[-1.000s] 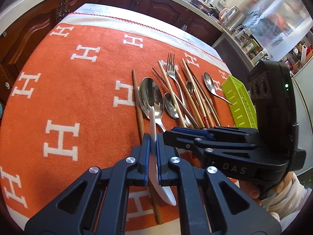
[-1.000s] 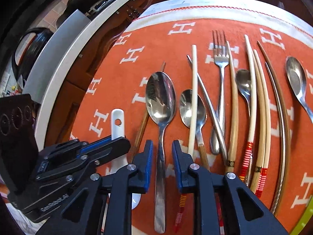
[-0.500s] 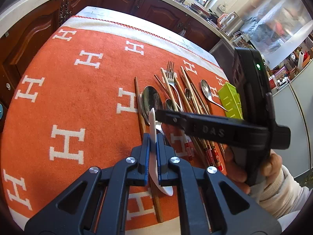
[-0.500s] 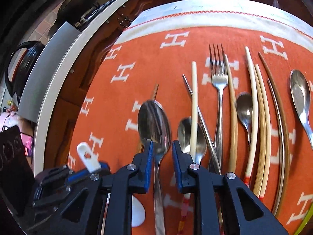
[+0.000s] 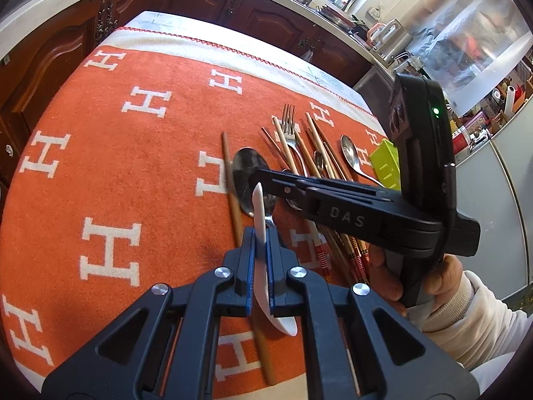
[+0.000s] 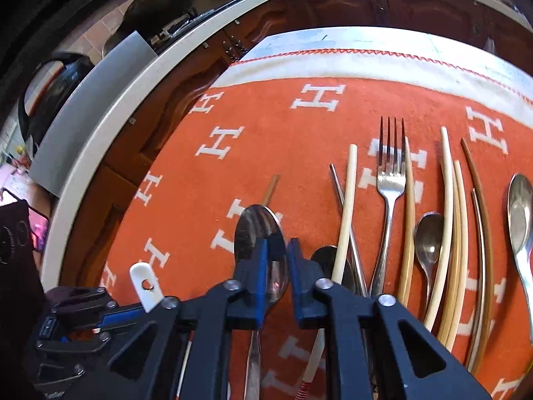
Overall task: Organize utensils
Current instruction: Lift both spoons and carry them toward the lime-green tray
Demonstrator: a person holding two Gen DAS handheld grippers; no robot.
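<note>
The utensils lie in a loose row on the orange blanket (image 5: 116, 173) that covers the worktop, handles toward the near edge, and almost all of them are unsorted. From the left of the row come a lone brown chopstick (image 5: 233, 200), a large metal spoon (image 6: 258, 240), a smaller spoon (image 6: 328, 260) crossed by a pale chopstick (image 6: 346, 210), a fork (image 6: 391, 180), more chopsticks (image 6: 449, 220) with a small spoon (image 6: 429, 240) among them, and a last spoon (image 6: 519, 213) toward the right edge. A green tray (image 5: 386, 163) stands by the blanket's right edge; only one end of it shows, and what it holds cannot be seen.

One piece is off the blanket: a white plastic spoon (image 5: 260, 233), gripped edge-on with its handle pointing away and its bowl hanging toward the near edge. The left gripper (image 5: 261, 260) has its fingers clamped together on it and holds it above the near part of the blanket.

The right gripper (image 6: 276, 266) reaches across in front of it, its fingers straddling the neck of the large metal spoon where bowl meets handle. Its jaws have just been closing, with the spoon between them, but a gap shows on either side of the metal, so the pads do not seem to press yet.

By this look the sorting is at an early stage: one spoon in hand, a second about to be taken, and the fork, the chopsticks and the other spoons all left to group or move toward the tray.
</note>
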